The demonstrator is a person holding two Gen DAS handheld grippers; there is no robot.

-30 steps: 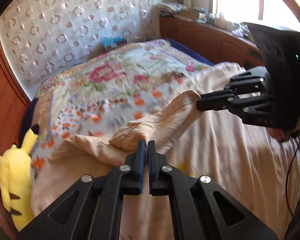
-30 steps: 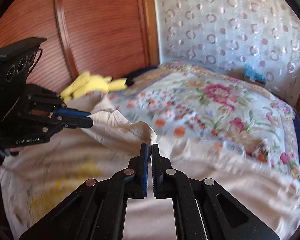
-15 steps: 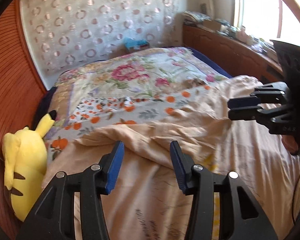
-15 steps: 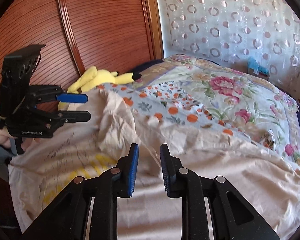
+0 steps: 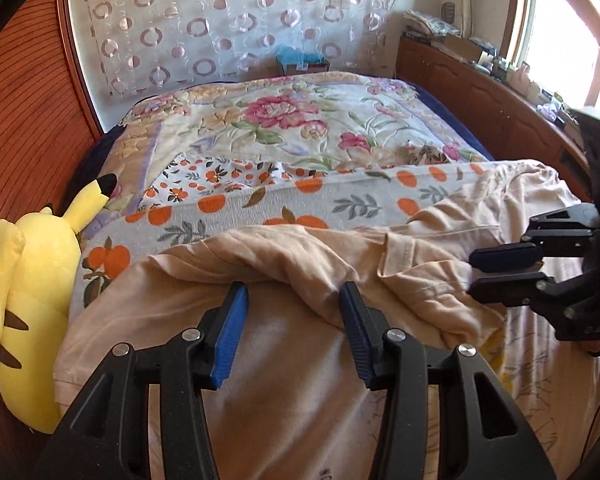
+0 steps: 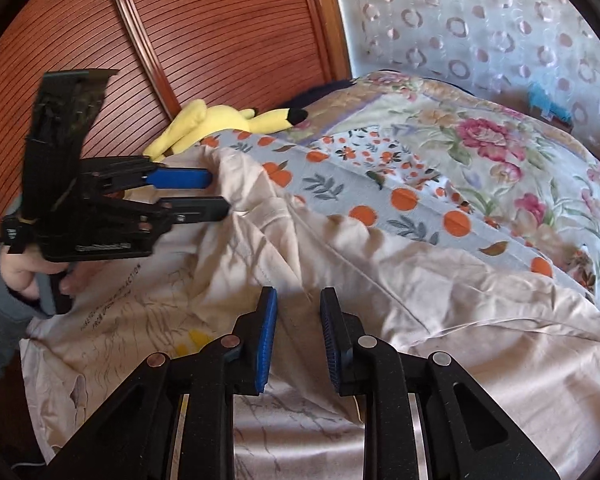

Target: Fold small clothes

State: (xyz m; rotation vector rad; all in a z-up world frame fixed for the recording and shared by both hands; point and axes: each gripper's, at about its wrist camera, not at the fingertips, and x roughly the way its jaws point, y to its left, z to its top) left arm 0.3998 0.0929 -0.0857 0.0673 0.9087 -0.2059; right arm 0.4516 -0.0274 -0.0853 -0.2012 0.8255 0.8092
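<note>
The peach T-shirt (image 5: 284,344), lifted a second ago by both pinching tools, now lies dropped on the bed (image 5: 300,136), its top edge thrown over in a loose, rumpled fold just ahead of both tools; the fold looks made but needs smoothing. The left hand-held gripper (image 5: 290,322) stands about half open, empty, over that bunched fold. The right hand-held gripper (image 6: 298,334) is parted more narrowly, gripping nothing, fabric beneath it.
</note>
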